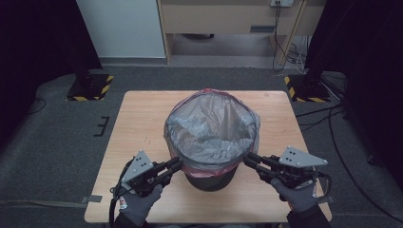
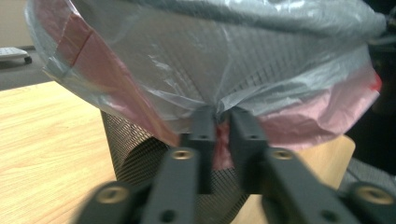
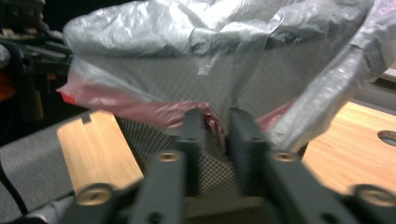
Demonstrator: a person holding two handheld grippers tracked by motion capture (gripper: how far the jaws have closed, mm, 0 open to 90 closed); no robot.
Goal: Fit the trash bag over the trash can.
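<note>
**Both grippers at the liner's hem, bin mid-table**

Nearest the table's front edge: two gloved hands, the left gripper (image 1: 177,165) and the right gripper (image 1: 248,159) flanking the black mesh bin (image 1: 209,179). Jaws narrow on each, a slim gap left; in both gripper views a fold of pink hem caught between the tips, firm pinch or loose contact hard to tell. Draped over the bin's rim, a grey plastic liner (image 1: 211,126) with a pink skirt hanging down the outside. Bare wooden table (image 1: 138,123) to either side and behind the bin. Beyond, grey carpet, hazard-striped stand feet, trailing cables, a pale wooden desk at the far wall.
</note>
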